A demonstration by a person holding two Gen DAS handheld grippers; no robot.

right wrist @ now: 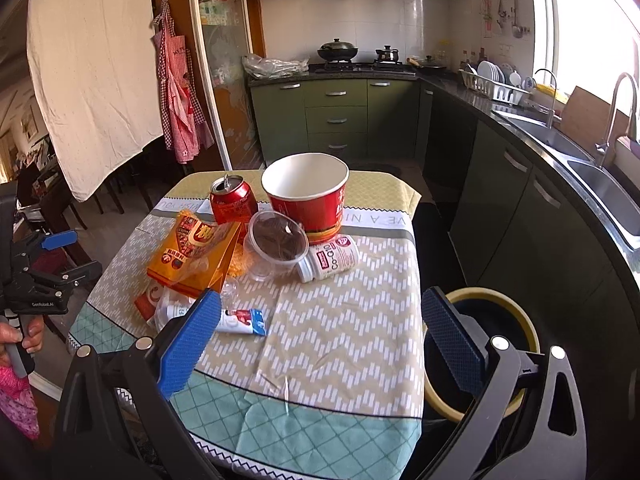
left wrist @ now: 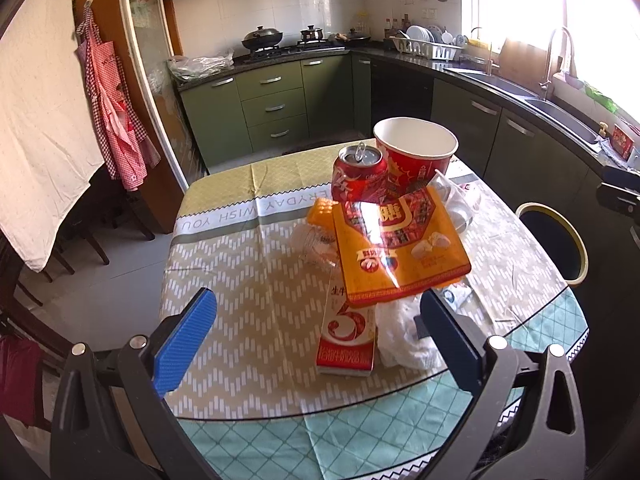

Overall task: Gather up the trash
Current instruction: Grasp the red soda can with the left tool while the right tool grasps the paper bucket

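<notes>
At the desk's (right wrist: 340,320) far edge, the red aluminium drink can (right wrist: 233,204) stands left of the red paper bowl (right wrist: 306,196). Before them lie the orange foil snack bag (right wrist: 196,252), the clear plastic cup (right wrist: 277,245) and the white plastic pill bottle (right wrist: 329,259). Off the right edge stands the yellow-rimmed round bin (right wrist: 486,344).

Trash bin (right wrist: 496,300) partly behind right tool (bottom unseen)

Left gripper (left wrist: 318,334) hangs level and low, its blue-padded fingers (left wrist: 188,338) spread wide with nothing between them. Right gripper (right wrist: 320,338) matches it, jaws gaping, pads (right wrist: 452,338) well apart and empty. Off to the side, the person's left hand (right wrist: 20,338) is wrapped round the left gripper's handle, fingers curled in a firm grip.
</notes>
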